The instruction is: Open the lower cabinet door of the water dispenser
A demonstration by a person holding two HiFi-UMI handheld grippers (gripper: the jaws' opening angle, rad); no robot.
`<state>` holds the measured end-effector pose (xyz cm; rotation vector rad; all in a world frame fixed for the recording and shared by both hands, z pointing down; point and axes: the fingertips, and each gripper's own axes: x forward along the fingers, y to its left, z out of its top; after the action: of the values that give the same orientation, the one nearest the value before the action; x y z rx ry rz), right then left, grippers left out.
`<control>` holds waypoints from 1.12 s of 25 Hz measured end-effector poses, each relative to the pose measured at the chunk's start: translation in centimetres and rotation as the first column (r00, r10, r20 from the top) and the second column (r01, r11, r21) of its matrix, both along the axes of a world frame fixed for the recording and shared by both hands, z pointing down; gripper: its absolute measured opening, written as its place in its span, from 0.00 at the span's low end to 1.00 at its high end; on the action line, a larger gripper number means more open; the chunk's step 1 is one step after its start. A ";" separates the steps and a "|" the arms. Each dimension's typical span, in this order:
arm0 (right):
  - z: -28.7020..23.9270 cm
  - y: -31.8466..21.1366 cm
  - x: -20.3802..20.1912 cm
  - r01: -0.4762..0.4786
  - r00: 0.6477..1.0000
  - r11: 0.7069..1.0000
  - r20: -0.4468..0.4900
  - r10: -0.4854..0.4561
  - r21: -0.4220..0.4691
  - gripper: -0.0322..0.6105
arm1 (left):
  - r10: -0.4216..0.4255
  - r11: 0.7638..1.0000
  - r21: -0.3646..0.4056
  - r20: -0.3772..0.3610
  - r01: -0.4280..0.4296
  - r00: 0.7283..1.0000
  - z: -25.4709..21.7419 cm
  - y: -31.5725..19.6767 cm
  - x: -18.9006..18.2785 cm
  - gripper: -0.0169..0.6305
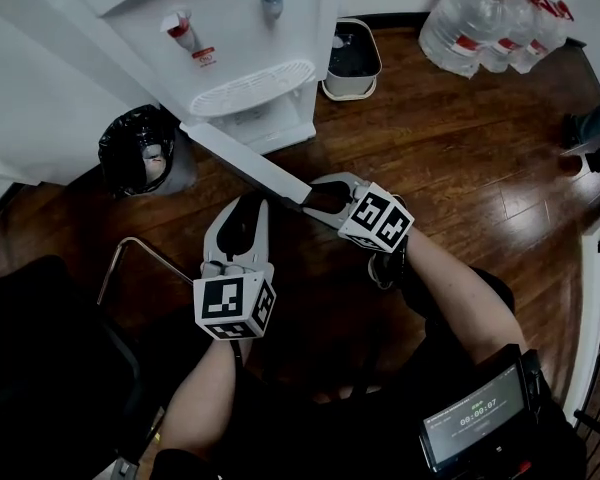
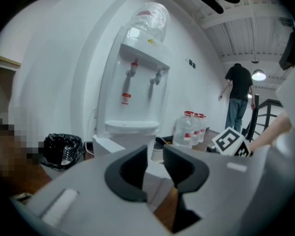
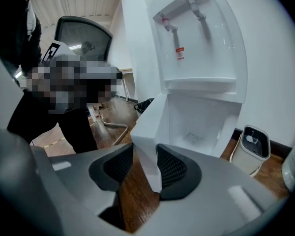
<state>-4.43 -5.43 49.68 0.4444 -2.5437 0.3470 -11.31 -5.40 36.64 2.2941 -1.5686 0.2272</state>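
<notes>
Your right claw is pinching the near edge of the lower cabinet door, which stands wide open off the water dispenser. Your left claw is partly spread and empty, just left of it.

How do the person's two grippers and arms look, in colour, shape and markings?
Both the left gripper and the right gripper have light grey bodies with black, curved jaw pads. Each carries a white cube with black square markers. No cables show. The forearms wear no sleeves.
</notes>
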 end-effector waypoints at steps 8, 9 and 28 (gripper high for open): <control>-0.1 -0.2 1.7 -0.067 0.997 0.998 -0.027 0.067 -0.001 0.33 | -0.004 1.000 0.012 -0.016 0.004 1.000 -0.5 0.8 -0.9 0.22; -0.5 -0.6 2.4 -0.090 0.995 0.996 -0.030 0.090 0.002 0.33 | -0.007 1.000 0.015 -0.017 0.007 1.000 -0.6 0.8 -1.0 0.22; -15.8 0.9 6.7 -0.591 0.797 0.798 0.245 0.553 0.121 0.26 | 0.036 0.993 0.114 0.047 -0.041 0.998 -3.8 2.8 0.8 0.22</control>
<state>2.23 -4.51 33.89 1.3385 -2.5877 0.3753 -10.52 -2.56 32.89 2.4252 -1.5991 0.2046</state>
